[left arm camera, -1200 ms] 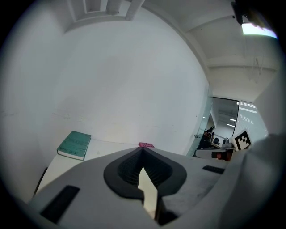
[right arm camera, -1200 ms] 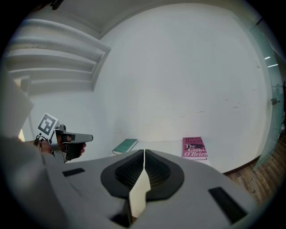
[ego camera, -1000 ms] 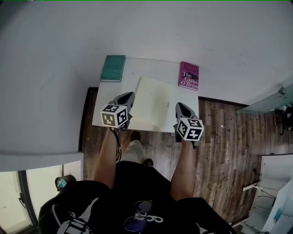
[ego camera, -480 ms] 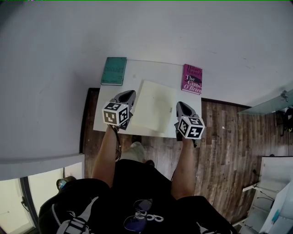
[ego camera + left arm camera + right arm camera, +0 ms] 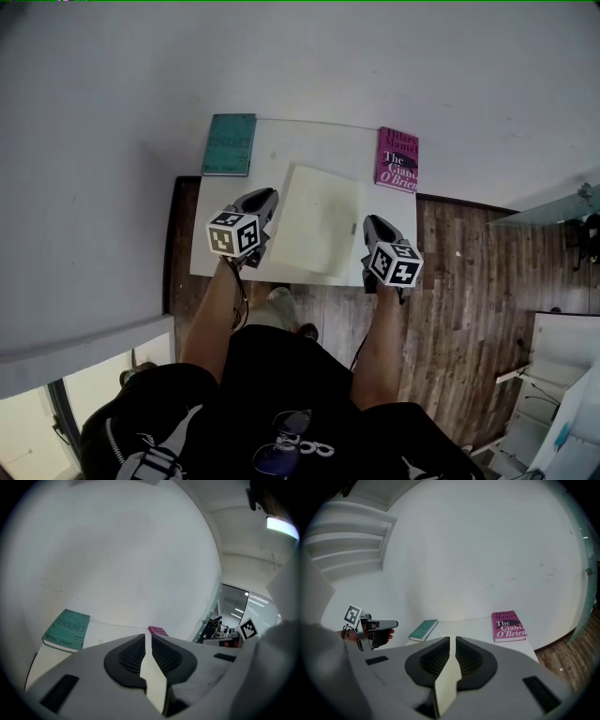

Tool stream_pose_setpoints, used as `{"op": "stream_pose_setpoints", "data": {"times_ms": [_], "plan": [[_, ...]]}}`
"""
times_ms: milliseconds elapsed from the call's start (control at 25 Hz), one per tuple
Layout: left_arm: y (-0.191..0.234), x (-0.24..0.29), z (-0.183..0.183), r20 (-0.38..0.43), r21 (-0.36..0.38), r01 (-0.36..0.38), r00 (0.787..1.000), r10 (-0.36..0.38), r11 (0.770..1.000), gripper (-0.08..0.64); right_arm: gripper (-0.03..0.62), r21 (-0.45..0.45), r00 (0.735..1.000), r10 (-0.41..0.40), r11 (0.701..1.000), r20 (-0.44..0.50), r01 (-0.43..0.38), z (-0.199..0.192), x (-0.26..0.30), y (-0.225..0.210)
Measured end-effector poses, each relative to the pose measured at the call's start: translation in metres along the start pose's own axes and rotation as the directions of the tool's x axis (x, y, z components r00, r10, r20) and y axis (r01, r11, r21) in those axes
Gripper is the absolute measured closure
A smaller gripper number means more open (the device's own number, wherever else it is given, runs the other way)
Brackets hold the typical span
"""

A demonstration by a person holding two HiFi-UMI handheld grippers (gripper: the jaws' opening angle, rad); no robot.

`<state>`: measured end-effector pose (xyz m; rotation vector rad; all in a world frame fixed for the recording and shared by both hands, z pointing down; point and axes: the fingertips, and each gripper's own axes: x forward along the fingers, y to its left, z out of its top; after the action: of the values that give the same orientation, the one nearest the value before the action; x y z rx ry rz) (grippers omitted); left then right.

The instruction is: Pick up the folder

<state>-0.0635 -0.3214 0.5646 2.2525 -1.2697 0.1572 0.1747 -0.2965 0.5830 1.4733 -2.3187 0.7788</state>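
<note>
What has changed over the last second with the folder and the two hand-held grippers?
Very little. The left hand-held gripper and right hand-held gripper stay shut on the side edges of the folder and seem to have carried it slightly lower and further in over the white table. Nothing was taken hold of or let go. The green book and pink book lie as before.

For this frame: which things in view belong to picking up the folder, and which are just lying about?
Part of the job:
- cream folder
- left gripper, jaws shut on the folder's left edge
- right gripper, jaws shut on its right edge

Just lying about:
- teal book, far left corner of the white table
- pink book, far right corner
</note>
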Motion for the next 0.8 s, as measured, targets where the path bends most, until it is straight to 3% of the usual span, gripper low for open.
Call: {"op": "stream_pose_setpoints", "data": {"times_ms": [80,160,200,400,640,800], "plan": [[0.005,0.008,-0.005,-0.018,-0.012,0.021,1.000,-0.021,1.000,0.526,0.552,0.017,1.000,0.007,1.000,-0.020,-0.007,-0.006,0.007,-0.002],[0.010,0.016,-0.010,-0.029,-0.035,0.049,0.998,-0.050,0.998,0.483,0.432,0.036,0.998,0.031,0.999,-0.051,-0.030,-0.014,0.015,-0.003],[0.013,0.020,-0.012,-0.037,-0.046,0.061,0.997,-0.063,0.997,0.476,0.415,0.042,0.997,0.040,0.998,-0.064,-0.037,-0.017,0.019,-0.003],[0.022,0.041,-0.032,-0.117,-0.074,0.130,0.983,-0.138,0.989,0.340,0.385,0.055,0.994,0.029,0.998,-0.105,-0.023,-0.030,0.035,-0.013],[0.034,0.057,-0.057,-0.205,-0.112,0.179,0.958,-0.199,0.978,0.322,0.365,0.077,0.986,0.032,0.997,-0.162,-0.019,-0.048,0.053,-0.028],[0.038,0.069,-0.080,-0.281,-0.118,0.209,0.931,-0.235,0.971,0.318,0.358,0.108,0.980,0.031,0.994,-0.197,-0.009,-0.068,0.064,-0.038]]}}
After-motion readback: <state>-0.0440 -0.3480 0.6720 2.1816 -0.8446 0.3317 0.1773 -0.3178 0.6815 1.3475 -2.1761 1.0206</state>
